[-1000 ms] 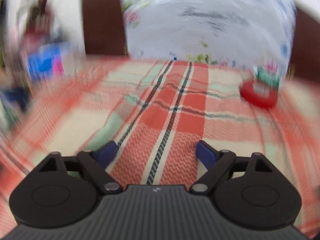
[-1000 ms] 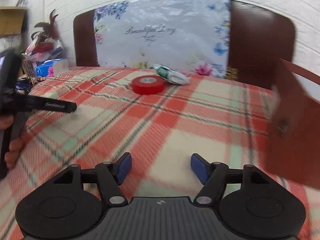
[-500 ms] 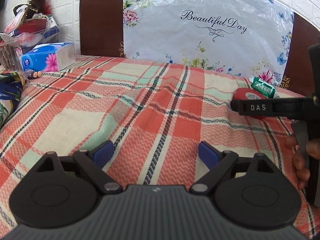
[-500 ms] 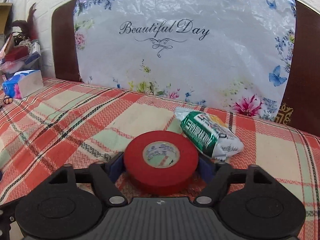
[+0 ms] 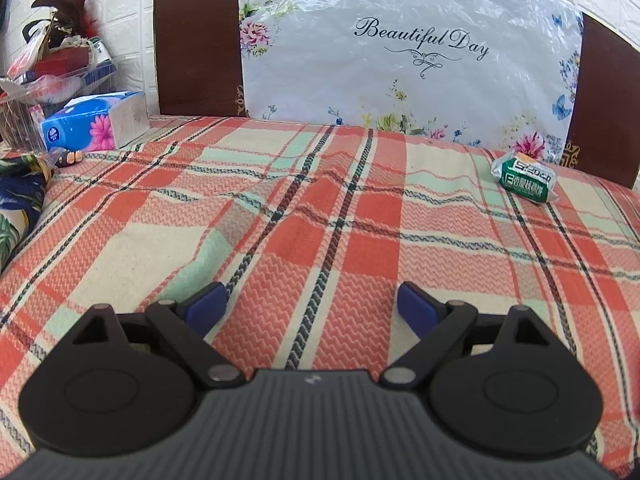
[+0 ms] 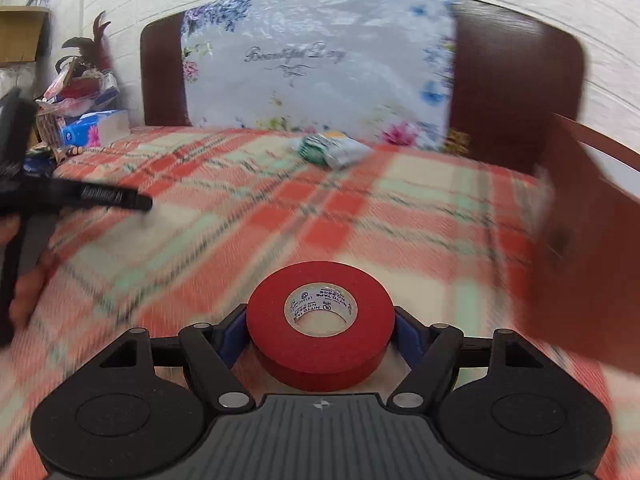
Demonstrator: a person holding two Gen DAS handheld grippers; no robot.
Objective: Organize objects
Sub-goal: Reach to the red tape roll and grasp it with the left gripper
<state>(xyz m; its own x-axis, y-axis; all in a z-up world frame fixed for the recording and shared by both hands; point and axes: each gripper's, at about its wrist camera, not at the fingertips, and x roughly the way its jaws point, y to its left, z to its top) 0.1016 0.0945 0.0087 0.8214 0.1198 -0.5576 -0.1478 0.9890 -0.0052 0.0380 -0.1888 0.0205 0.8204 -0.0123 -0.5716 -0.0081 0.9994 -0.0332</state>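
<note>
Tissue box (image 5: 94, 122) far left; green packet (image 5: 525, 178) by headboard (image 5: 196, 40).

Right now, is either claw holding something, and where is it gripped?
The right gripper holds the red tape roll, pinched flat by its outer rim on both sides. The left gripper is open and empty.

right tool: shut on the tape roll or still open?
Shut on the red tape roll: both blue pads of the right tool press its sides, and the roll lies flat between them.
</note>
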